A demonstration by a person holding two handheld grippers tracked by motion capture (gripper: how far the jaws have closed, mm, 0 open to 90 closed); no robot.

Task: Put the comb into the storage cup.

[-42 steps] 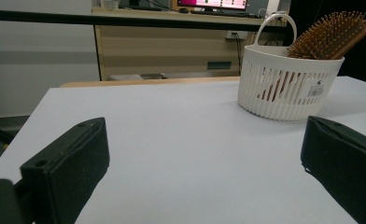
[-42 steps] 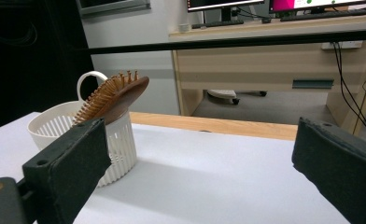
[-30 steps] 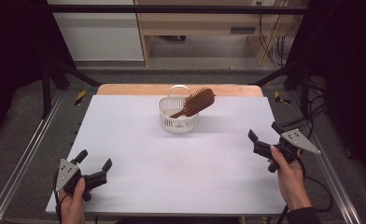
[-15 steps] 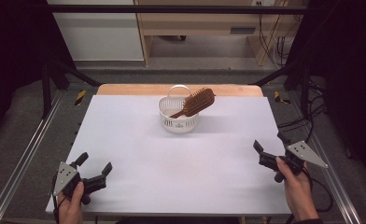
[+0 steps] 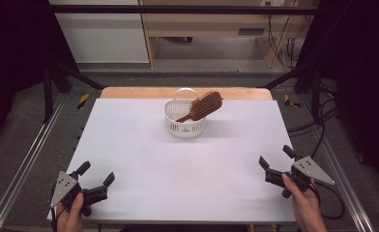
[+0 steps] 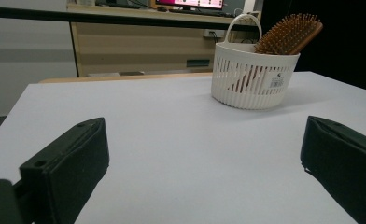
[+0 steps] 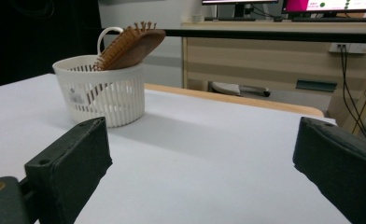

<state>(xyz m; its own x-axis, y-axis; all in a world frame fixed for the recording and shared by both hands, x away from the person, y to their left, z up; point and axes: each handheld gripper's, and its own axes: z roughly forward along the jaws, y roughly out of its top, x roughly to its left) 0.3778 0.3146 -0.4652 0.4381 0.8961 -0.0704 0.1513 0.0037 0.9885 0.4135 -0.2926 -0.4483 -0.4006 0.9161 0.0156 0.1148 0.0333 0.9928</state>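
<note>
High view: brush (image 5: 203,106) leans at the basket's (image 5: 184,126) 2 o'clock rim; both grippers (image 5: 96,180) (image 5: 274,163) gape empty. A clumsy pull could tip the basket.

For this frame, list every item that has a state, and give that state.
Hairbrush: in the basket, tilted, head propped on the rim.
Basket: upright on the table, handle up.
Left hand-held gripper: open, holding nothing, near the table's front edge.
Right hand-held gripper: open, holding nothing.
</note>
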